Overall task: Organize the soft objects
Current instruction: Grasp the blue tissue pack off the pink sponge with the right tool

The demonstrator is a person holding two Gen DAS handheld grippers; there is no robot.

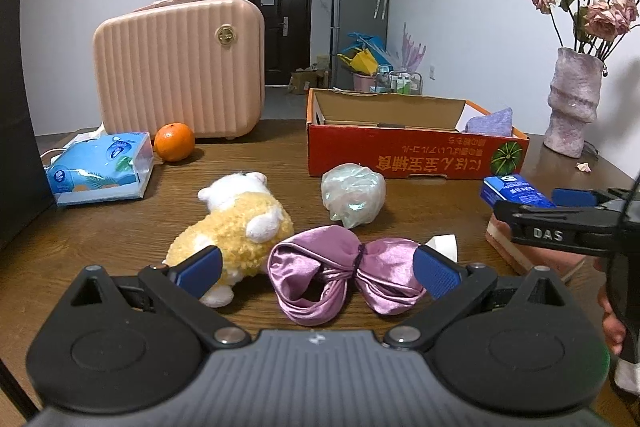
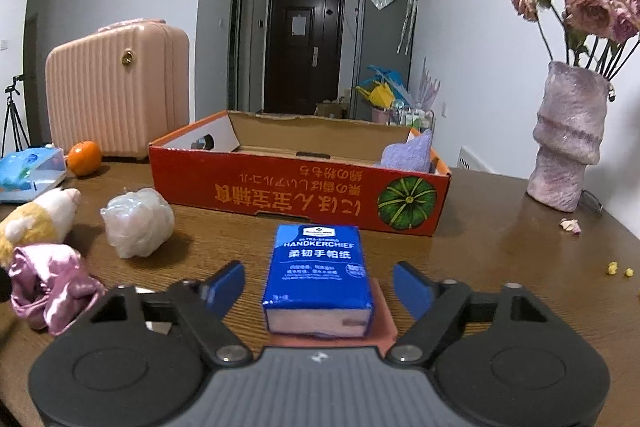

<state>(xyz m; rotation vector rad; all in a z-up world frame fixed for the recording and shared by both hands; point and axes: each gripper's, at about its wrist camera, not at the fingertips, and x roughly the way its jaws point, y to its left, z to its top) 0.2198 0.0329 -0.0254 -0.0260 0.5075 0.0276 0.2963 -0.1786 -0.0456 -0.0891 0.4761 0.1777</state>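
Observation:
My left gripper (image 1: pixel 318 269) is open, its blue pads on either side of a purple satin bow (image 1: pixel 344 273) lying on the wooden table. A yellow and white plush toy (image 1: pixel 236 227) lies just left of the bow, a crumpled plastic bag (image 1: pixel 354 193) behind it. My right gripper (image 2: pixel 320 281) is open around a blue handkerchief tissue pack (image 2: pixel 318 273) that rests on a pink block. The red cardboard box (image 2: pixel 296 195) stands behind, open, with a lilac cloth (image 2: pixel 408 153) in its right end. The right gripper also shows in the left wrist view (image 1: pixel 560 215).
A pink ribbed suitcase (image 1: pixel 180 67), an orange (image 1: pixel 174 142) and a blue tissue box (image 1: pixel 100 167) stand at the back left. A pink vase of dried roses (image 2: pixel 566 139) stands at the right, with petals and crumbs on the table (image 2: pixel 520 267) near it.

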